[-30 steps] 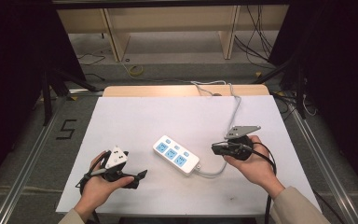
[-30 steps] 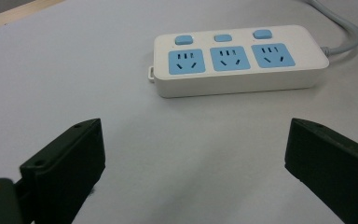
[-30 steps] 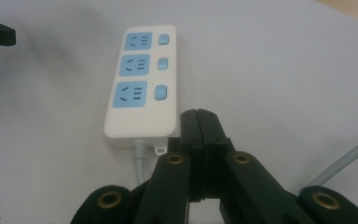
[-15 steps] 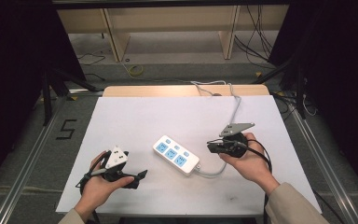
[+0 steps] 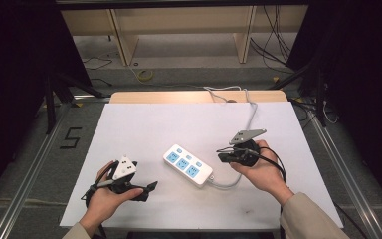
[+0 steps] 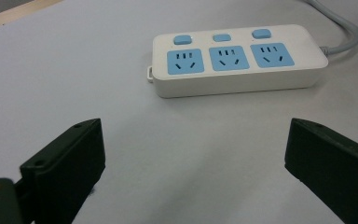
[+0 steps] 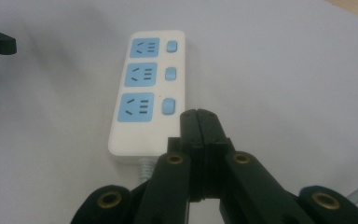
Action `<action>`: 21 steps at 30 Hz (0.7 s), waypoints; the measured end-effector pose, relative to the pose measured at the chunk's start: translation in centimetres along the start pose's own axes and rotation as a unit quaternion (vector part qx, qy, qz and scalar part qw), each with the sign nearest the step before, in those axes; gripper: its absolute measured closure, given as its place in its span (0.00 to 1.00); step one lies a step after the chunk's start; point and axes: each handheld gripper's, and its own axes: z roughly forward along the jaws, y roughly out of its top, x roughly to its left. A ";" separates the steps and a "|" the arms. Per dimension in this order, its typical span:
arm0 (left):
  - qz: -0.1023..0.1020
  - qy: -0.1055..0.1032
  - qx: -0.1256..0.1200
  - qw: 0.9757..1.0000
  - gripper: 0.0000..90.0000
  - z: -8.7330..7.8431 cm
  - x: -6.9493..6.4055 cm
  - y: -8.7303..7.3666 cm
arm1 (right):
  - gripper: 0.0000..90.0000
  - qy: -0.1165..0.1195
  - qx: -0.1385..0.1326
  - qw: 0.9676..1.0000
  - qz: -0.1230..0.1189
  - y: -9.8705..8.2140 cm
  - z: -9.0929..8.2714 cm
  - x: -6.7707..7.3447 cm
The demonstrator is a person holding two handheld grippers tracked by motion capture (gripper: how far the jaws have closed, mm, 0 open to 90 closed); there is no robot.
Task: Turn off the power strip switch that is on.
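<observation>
White paper covers the table [image 5: 129, 124] we work at, with dark floor and pale shelving beyond its 12 o'clock edge. At the sheet's centre lies the power strip [image 5: 187, 165], white, with three blue sockets and three blue switches, its long axis running from 10 to 4 o'clock; its grey cable [image 5: 251, 112] loops off the 4 o'clock end and climbs toward 12.

Our right gripper [image 7: 199, 122] has its jaws pressed together with nothing between them, tips hovering just beside the cable-end switch [image 7: 168, 106]. Our left gripper [image 5: 151, 187] waits at 8 o'clock, well apart from the strip, jaws spread wide and holding nothing.

We judge the closed tips are lined up to press that switch. The risks: the strip is unheld, so a slanted push could slide or swivel it across the smooth paper; the tips could slip off the small rocker onto the neighbouring socket [image 7: 135, 107]; and the cable loop near our right hand [image 5: 258, 172] could snag and drag the strip.

For writing, we read only a dark "5" [image 5: 70, 138] marked on the floor at 9 o'clock. No brand is legible on the strip.
</observation>
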 end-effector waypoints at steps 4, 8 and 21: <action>0.000 0.000 0.001 1.000 0.05 0.0 0.0 0.0 | 1.00 0.001 0.003 1.000 0.001 0.2 0.2 0.1; 0.000 0.000 0.000 1.000 0.05 0.0 0.0 0.0 | 1.00 0.002 0.005 1.000 0.000 0.4 0.4 0.2; 0.002 0.001 0.000 1.000 0.05 0.0 0.0 0.0 | 1.00 0.007 0.014 1.000 -0.003 1.0 1.1 0.3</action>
